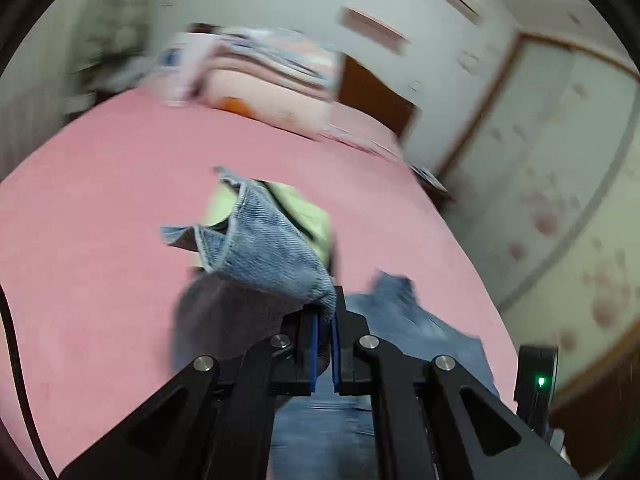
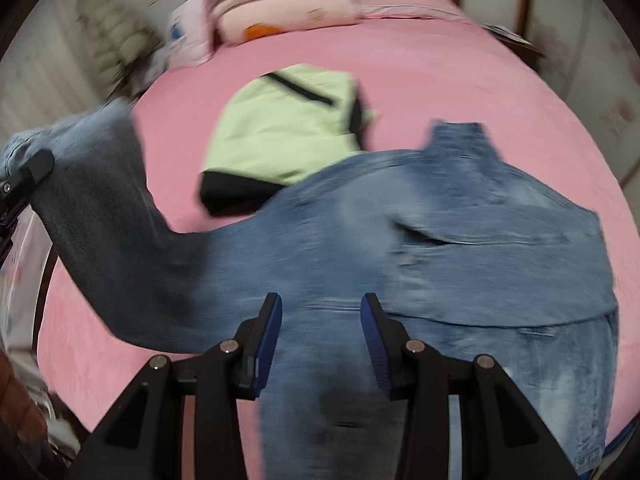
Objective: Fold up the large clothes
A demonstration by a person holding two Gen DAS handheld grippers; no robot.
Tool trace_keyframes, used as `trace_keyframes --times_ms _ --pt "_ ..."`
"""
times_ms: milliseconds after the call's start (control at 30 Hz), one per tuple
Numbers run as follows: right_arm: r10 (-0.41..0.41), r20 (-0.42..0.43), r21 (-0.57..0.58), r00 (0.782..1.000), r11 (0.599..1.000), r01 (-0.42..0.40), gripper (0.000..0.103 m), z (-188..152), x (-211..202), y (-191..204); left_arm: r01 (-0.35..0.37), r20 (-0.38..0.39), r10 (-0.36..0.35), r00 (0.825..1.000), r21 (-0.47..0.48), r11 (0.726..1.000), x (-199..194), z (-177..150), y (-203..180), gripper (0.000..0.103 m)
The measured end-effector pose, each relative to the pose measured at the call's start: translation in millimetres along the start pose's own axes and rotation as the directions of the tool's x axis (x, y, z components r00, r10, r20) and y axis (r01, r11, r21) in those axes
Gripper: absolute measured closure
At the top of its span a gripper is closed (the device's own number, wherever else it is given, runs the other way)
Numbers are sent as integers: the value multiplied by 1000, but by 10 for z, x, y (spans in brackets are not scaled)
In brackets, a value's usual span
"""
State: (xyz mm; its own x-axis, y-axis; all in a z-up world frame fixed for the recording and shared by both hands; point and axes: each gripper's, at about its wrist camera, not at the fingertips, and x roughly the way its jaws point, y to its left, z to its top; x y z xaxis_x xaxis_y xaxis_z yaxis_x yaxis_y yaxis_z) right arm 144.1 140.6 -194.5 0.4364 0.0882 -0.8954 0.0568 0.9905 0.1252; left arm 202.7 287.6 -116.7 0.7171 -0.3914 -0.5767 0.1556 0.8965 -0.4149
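Across the pink bed (image 2: pixel 400 80), left hand-held gripper (image 1: pixel 324 320) clamps denim jacket (image 2: pixel 400 248); right hand-held gripper (image 2: pixel 320 320) gapes.

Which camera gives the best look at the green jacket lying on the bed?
The right wrist view. There the green jacket lies mostly in the open on the pink bed, only its near edge hidden by the denim jacket. In the left wrist view, the denim sleeve pinched in the left gripper hides most of it.

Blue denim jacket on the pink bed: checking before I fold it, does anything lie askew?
Yes. The blue denim jacket lies rumpled on the pink bedsheet, overlapping the folded light-green garment. One sleeve is raised off the bed, pinched in the left gripper.
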Motion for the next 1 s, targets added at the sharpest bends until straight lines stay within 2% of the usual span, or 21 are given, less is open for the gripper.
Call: trace_keyframes --times_ms 133,233,300,367,433,500,600,667,733,767,800,833,900,967,1000 --pt "-54 31 73 998 996 52 62 -20 -116 -775 75 -106 -62 992 123 990 803 -284 -848 100" --pt "-85 28 115 996 990 81 62 -96 -94 -1337 73 -201 -32 979 197 978 1388 -689 -1247 99" --pt "-94 -3 117 996 989 94 62 -164 19 -1703 68 -277 -7 961 210 975 1779 -1001 -1385 99" --pt "-90 -32 114 995 989 93 62 -220 136 -1957 39 -357 39 933 209 977 2112 -1284 -1427 92" --pt "-60 -59 112 996 992 66 62 -257 260 -2159 25 -430 56 901 181 983 2310 -1476 -1416 77" --pt "-16 -81 107 997 994 25 62 -262 388 -2301 8 -432 65 900 164 986 2267 -1559 -1395 70" --pt "59 -106 106 993 993 -48 62 -202 522 -2360 -45 -390 108 915 168 985 1947 -1555 -1355 48" --pt "122 -107 105 987 988 -111 62 -118 570 -2339 -100 -311 147 939 164 981 1598 -1462 -1295 36" --pt "190 -107 96 976 979 -180 62 -1 615 -2274 -160 -243 194 950 152 975 1250 -1414 -1205 24" --pt "216 -109 95 970 974 -207 59 43 650 -2262 -208 -209 234 949 139 968 1072 -1396 -1103 24" --pt "238 -115 95 964 969 -227 48 76 677 -2228 -255 -195 277 941 132 958 974 -1391 -1011 24" --pt "262 -132 98 956 963 -250 43 111 735 -2198 -314 -182 333 925 126 941 845 -1405 -871 24" --pt "288 -162 104 944 956 -274 41 141 878 -2150 -393 -188 412 892 133 910 765 -1474 -665 24" --pt "293 -184 102 938 955 -278 41 126 1034 -2136 -481 -215 500 839 137 866 766 -1600 -363 24" --pt "289 -195 102 937 956 -274 41 114 1109 -2140 -512 -223 528 820 129 849 782 -1651 -209 24"
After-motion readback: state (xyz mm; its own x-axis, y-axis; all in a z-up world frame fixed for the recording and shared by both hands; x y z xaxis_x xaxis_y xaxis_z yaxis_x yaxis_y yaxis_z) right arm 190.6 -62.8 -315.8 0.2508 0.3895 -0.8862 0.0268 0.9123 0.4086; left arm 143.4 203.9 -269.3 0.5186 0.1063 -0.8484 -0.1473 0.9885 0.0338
